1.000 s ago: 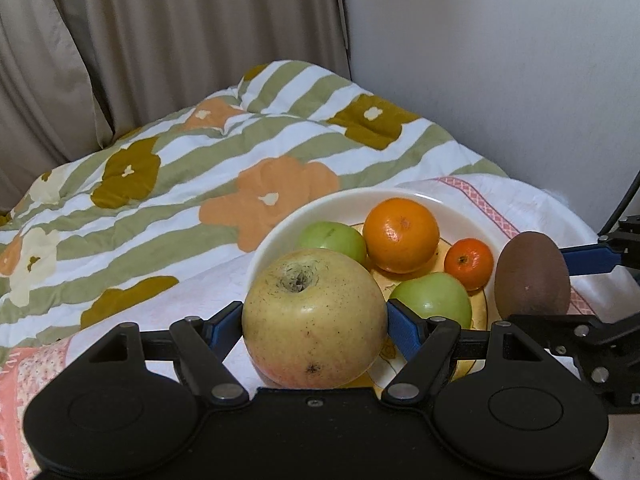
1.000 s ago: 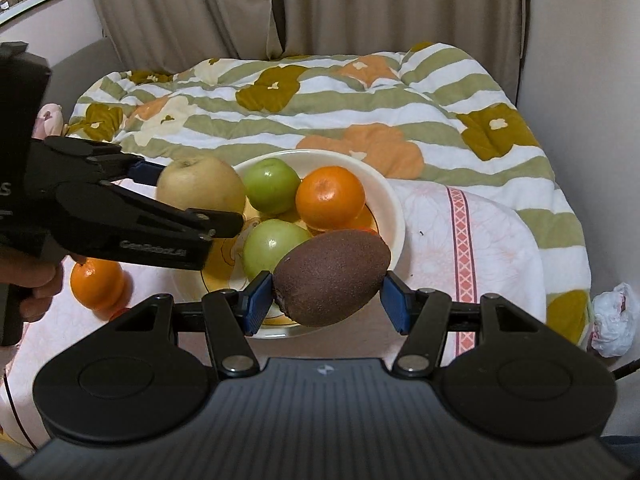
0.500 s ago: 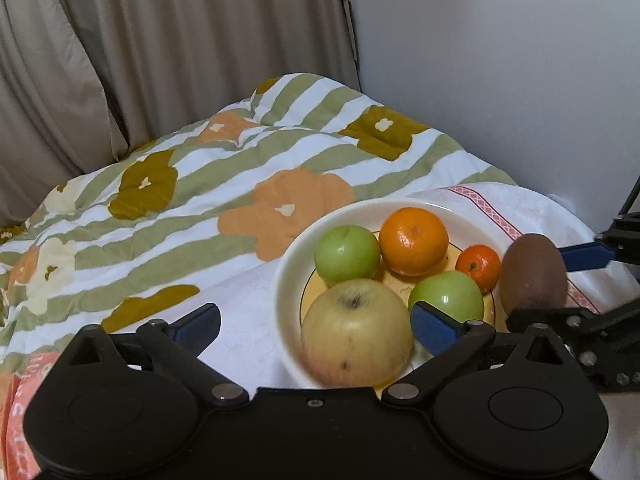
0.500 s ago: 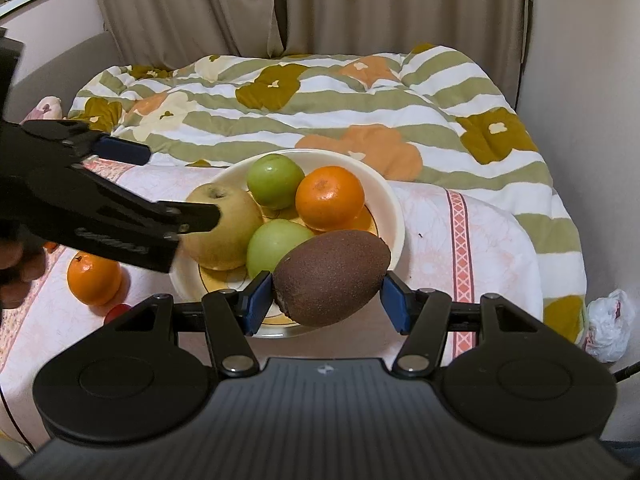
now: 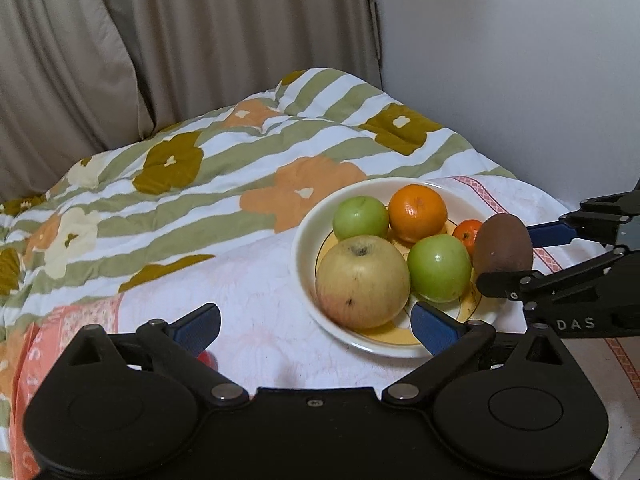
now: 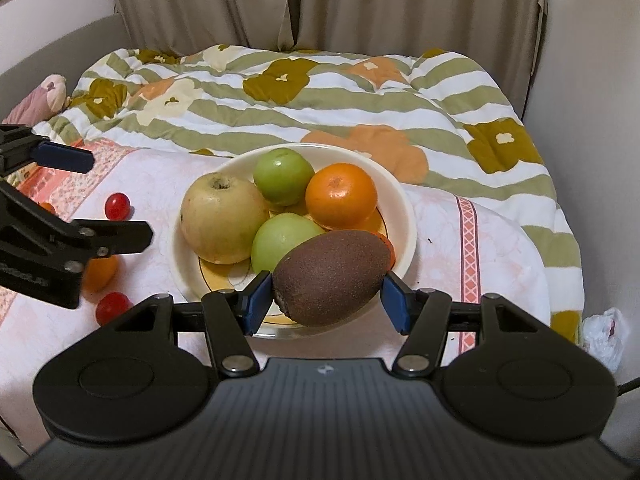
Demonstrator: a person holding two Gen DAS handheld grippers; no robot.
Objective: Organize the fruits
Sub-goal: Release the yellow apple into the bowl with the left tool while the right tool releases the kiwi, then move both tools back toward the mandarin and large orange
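Observation:
A cream bowl (image 5: 304,236) (image 6: 406,216) holds a large yellow apple (image 5: 362,280) (image 6: 222,218), two green apples (image 5: 438,268) (image 5: 360,216), an orange (image 5: 418,212) (image 6: 340,196) and a small tangerine (image 5: 468,234). My left gripper (image 5: 316,326) is open and empty, just left of and before the bowl. My right gripper (image 6: 326,300) is shut on a brown kiwi (image 6: 332,276) (image 5: 502,246), held above the bowl's near right rim.
The bowl sits on a pink-white cloth (image 6: 492,248) over a bed with a striped floral quilt (image 6: 360,92). Two cherry tomatoes (image 6: 117,206) (image 6: 112,307) and an orange fruit (image 6: 98,274) lie left of the bowl. A wall (image 5: 520,60) stands on the right, curtains behind.
My left gripper opened and let the yellow apple go into the bowl, then drew back to the left. My right gripper kept the kiwi over the bowl's rim.

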